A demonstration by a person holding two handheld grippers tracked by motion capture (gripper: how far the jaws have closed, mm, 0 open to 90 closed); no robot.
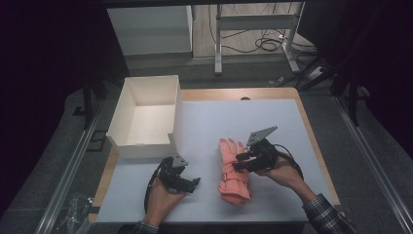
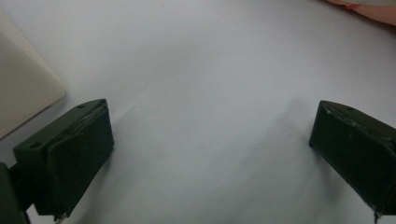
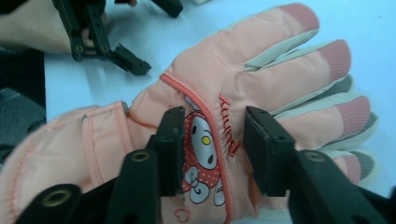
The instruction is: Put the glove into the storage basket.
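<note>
A peach winter glove (image 1: 234,171) lies flat on the white mat, fingers pointing to the far side. It seems to rest on a second glove of the same kind. In the right gripper view the glove (image 3: 261,70) shows a cartoon patch on its back. My right gripper (image 1: 239,162) comes in from the right over the back of the glove. Its jaws (image 3: 215,128) stand apart on either side of the patch and do not pinch the fabric. My left gripper (image 1: 193,184) rests open on the mat to the left of the glove, with nothing between its jaws (image 2: 210,149).
An open white box (image 1: 144,145) stands at the mat's far left, with its corner (image 2: 23,93) beside my left gripper. The wooden table edge (image 1: 314,141) frames the mat. Metal frame legs and cables are on the floor beyond.
</note>
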